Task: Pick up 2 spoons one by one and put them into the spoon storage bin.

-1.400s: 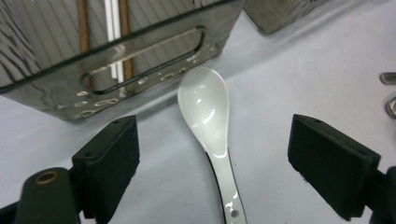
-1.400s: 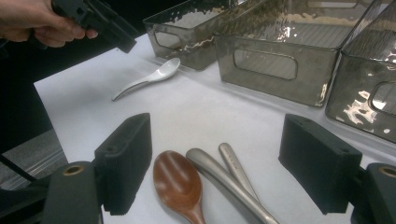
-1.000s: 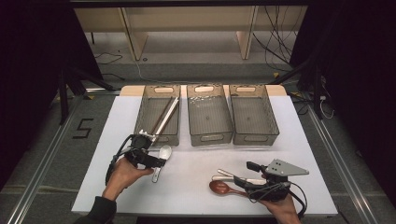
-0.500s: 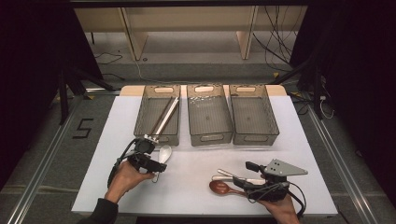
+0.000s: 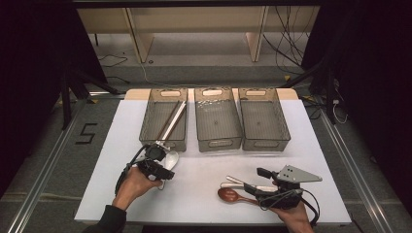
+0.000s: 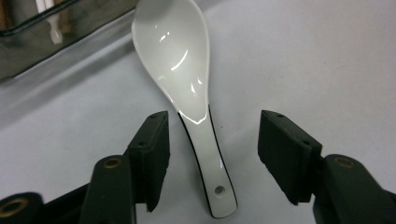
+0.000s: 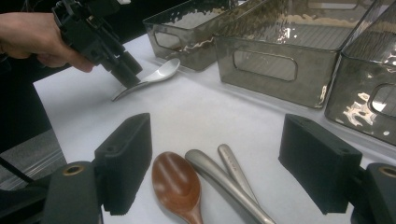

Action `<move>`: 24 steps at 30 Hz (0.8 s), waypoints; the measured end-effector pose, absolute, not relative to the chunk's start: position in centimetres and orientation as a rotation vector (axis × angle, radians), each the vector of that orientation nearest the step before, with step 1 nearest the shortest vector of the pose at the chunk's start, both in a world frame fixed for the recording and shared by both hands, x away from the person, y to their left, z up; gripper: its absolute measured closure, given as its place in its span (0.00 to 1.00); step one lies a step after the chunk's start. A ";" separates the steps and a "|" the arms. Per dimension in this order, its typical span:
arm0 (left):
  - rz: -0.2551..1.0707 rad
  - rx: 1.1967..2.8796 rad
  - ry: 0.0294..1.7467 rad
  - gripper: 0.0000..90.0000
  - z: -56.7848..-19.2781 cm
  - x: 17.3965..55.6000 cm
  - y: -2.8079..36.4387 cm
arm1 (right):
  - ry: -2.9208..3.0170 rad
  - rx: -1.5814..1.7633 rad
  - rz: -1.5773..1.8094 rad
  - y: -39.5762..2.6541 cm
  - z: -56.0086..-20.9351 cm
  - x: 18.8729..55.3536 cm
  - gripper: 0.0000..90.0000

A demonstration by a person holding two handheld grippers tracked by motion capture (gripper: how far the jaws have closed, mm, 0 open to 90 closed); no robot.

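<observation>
White surface (image 5: 204,194), three bins (image 5: 217,119) far; left hand-held gripper (image 6: 212,140) closing, apart, astride white spoon (image 6: 180,60); right hand-held gripper (image 7: 217,163) apart; sorting barely begun.

A lab: black curtains (image 5: 39,73), floor rails (image 5: 43,189), loose cables (image 5: 286,29)

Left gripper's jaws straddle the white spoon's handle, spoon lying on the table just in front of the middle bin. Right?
Not quite: the white spoon lies in front of the left bin, the one holding chopsticks, not the middle bin; the high view shows it. The rest holds: the left gripper has its jaws either side of the handle, just been closing, pads not yet touching.
</observation>
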State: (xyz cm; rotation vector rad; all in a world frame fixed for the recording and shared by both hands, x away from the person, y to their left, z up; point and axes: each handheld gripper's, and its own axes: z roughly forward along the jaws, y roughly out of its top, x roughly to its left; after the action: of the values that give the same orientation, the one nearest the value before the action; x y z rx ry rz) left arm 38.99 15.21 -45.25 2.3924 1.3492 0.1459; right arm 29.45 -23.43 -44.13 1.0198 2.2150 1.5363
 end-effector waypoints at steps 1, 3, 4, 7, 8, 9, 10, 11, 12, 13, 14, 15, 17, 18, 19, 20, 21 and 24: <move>0.147 2.406 1.347 0.50 -45.4 39.0 15.2 | 2.216 1.021 1.535 -23.4 -44.1 29.5 0.29; 0.145 2.422 1.353 0.53 -45.5 39.0 15.2 | 2.222 1.017 1.531 -23.3 -44.1 29.4 0.29; 0.144 2.422 1.356 0.53 -45.5 39.0 15.2 | 2.222 1.015 1.531 -23.3 -44.1 29.4 0.29; 0.145 2.424 1.369 0.55 -45.8 39.2 15.2 | 2.220 1.014 1.531 -23.3 -44.1 29.3 0.29; 0.137 2.434 1.368 0.57 -45.9 39.3 15.3 | 2.219 1.014 1.531 -23.2 -44.0 29.3 0.29; 0.124 2.441 1.365 0.59 -46.0 39.4 15.3 | 2.218 1.011 1.532 -23.2 -44.0 29.3 0.29; 0.118 2.438 1.368 0.60 -46.2 39.5 15.3 | 2.219 1.009 1.529 -23.1 -44.0 29.3 0.29; 0.109 2.443 1.368 0.61 -46.4 39.6 15.3 | 2.222 1.007 1.528 -23.0 -44.0 29.3 0.29; 0.107 2.452 1.367 0.61 -46.5 39.7 15.4 | 2.228 1.002 1.523 -22.9 -44.0 29.2 0.29; 0.112 2.446 1.369 0.63 -46.5 39.7 15.4 | 2.227 0.999 1.521 -22.8 -44.0 29.2 0.29; 0.112 2.451 1.367 0.64 -46.5 39.7 15.4 | 2.227 1.000 1.521 -22.8 -44.0 29.2 0.29; 0.114 2.456 1.362 0.65 -46.5 39.8 15.4 | 2.225 1.001 1.523 -22.8 -44.0 29.3 0.29; 0.121 2.462 1.358 0.67 -46.5 39.9 15.4 | 2.224 1.008 1.523 -22.9 -44.0 29.3 0.29; 0.126 2.470 1.352 0.68 -46.5 39.9 15.3 | 2.225 1.007 1.523 -22.9 -44.0 29.3 0.29; 0.134 2.475 1.349 0.69 -46.5 39.9 15.3 | 2.225 1.005 1.524 -22.9 -44.0 29.3 0.29; 0.143 2.478 1.346 0.70 -46.5 39.8 15.2 | 2.224 1.006 1.523 -22.9 -44.0 29.3 0.29; 0.156 2.483 1.344 0.71 -46.6 39.8 15.1 | 2.226 1.007 1.524 -22.9 -44.0 29.3 0.29; 0.164 2.482 1.341 0.74 -46.6 39.8 15.2 | 2.225 1.007 1.524 -22.9 -44.0 29.3 0.29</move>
State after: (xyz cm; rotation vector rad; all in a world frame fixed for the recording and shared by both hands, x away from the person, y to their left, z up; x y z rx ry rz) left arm 39.77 15.21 -46.58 2.4820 1.3407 0.1640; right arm 29.28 -22.95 -43.99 1.0071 2.2251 1.5237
